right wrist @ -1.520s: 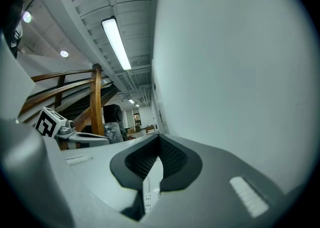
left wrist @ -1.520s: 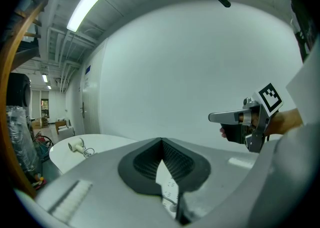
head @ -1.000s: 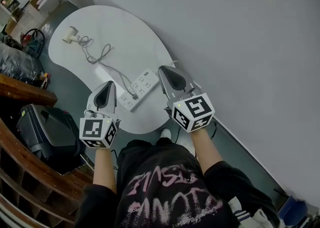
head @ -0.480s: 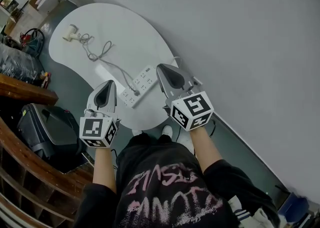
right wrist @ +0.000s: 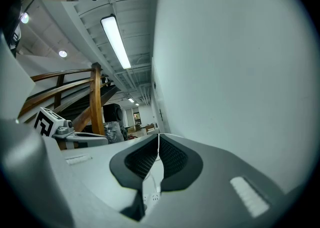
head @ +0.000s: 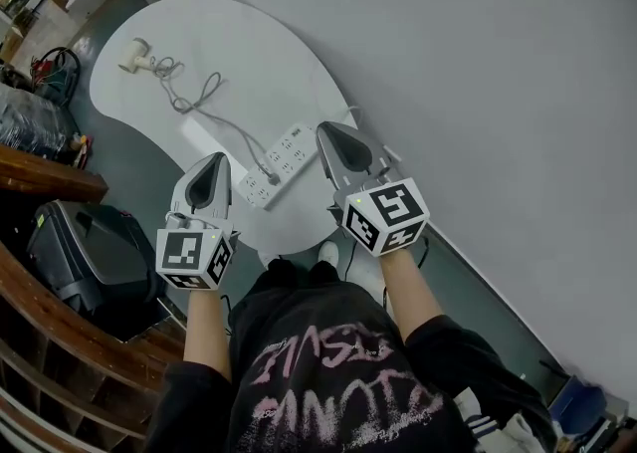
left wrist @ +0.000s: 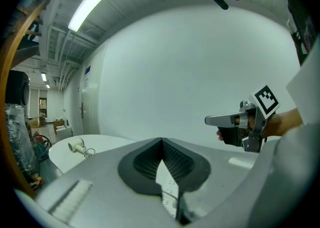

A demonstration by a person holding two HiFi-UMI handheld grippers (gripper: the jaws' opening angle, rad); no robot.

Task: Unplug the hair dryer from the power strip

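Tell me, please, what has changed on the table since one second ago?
Nothing visibly changed. The left gripper and right gripper hang by the near end of the table as before, fingers together, holding nothing. The hair dryer lies far off, its plug still in the power strip.

Grey left gripper [left wrist: 161, 143], black ribbed pads closed tip to tip and empty, over white rounded table [left wrist: 110, 144]: small white hair dryer [left wrist: 76, 145] at table's far left, white power strip [left wrist: 169, 192] at its near end, right gripper [left wrist: 210, 120] off its right side, higher.
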